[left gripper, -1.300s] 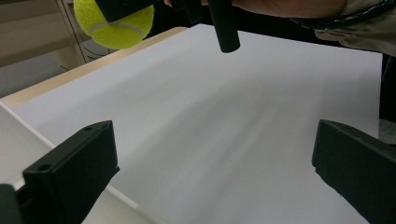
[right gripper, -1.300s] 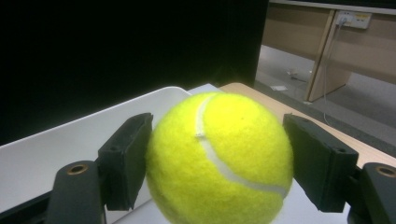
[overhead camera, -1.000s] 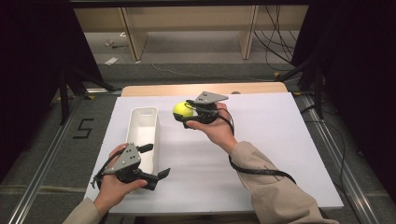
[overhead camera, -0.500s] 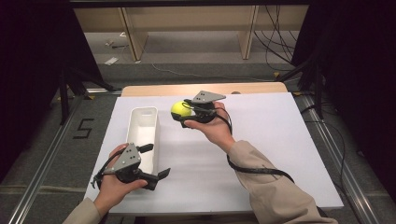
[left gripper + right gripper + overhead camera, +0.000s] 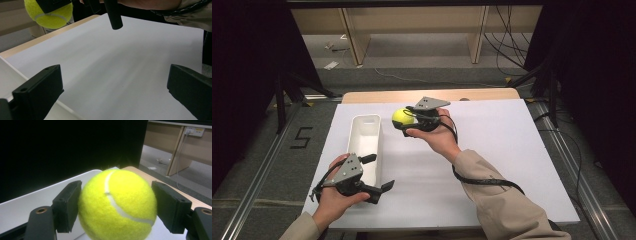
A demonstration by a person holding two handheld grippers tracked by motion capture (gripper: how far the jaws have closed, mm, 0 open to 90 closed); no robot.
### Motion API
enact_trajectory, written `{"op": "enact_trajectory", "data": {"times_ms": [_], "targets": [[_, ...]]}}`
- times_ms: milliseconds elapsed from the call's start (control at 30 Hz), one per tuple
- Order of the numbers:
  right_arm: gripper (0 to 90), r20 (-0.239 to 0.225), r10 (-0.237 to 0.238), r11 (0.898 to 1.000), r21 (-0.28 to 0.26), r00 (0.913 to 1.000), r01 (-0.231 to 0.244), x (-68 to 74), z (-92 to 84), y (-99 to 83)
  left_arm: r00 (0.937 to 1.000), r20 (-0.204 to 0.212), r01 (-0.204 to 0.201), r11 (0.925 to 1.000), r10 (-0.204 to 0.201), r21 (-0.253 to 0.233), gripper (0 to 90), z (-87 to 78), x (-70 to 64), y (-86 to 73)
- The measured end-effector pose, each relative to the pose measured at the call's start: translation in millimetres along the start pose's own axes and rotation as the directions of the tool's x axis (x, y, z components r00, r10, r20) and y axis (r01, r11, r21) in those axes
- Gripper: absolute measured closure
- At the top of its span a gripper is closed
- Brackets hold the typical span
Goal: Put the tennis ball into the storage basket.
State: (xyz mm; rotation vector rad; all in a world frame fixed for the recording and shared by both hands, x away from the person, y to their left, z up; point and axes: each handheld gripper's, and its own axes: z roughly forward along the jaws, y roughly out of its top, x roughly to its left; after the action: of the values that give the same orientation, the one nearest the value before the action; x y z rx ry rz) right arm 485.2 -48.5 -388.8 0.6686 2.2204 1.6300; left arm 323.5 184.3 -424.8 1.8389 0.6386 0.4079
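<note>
Right gripper (image 5: 404,120) is clamped on the yellow tennis ball (image 5: 402,117), both jaws pressing its sides, held up over the white table (image 5: 512,150) just right of the white bin (image 5: 364,145), perhaps near its far end. Left gripper (image 5: 379,172) rests near the bin's close end, jaws spread, empty.

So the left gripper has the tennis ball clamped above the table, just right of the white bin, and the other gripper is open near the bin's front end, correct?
Not quite: the right gripper holds the tennis ball, not the left. The right gripper view shows the ball clamped between its jaws. The rest stands: in the high view the ball is above the table, just right of the white bin, and the left gripper is open near the bin's front end.
</note>
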Motion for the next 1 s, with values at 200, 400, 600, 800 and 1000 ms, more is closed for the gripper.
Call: {"op": "enact_trajectory", "data": {"times_ms": [200,400,600,800,1000], "targets": [[27.5,-0.004,-0.004,1.0,-0.001,1.0,0.004,1.5,2.1,1.8,0.9999,-0.009,-0.011,0.9999,0.011,-0.002,0.0,-0.1,0.9,0.3],[27.5,-0.005,-0.006,1.0,-0.002,1.0,0.006,2.1,3.9,3.0,0.9998,-0.012,-0.016,0.9999,0.016,-0.003,0.0,-0.1,1.1,0.4],[27.5,-0.009,-0.004,1.0,-0.001,1.0,0.004,2.5,5.3,4.1,0.9997,-0.014,-0.022,0.9997,0.022,-0.004,0.0,0.0,1.3,0.7],[27.5,-0.011,-0.005,1.0,-0.004,0.9999,0.005,3.4,7.9,5.4,0.9997,-0.014,-0.019,0.9998,0.018,-0.005,0.0,-0.1,1.2,0.6],[27.5,-0.018,-0.006,1.0,-0.004,0.9998,0.006,5.4,11.0,6.6,0.9998,-0.005,-0.019,0.9998,0.019,-0.005,0.0,0.1,0.9,0.6]]}}
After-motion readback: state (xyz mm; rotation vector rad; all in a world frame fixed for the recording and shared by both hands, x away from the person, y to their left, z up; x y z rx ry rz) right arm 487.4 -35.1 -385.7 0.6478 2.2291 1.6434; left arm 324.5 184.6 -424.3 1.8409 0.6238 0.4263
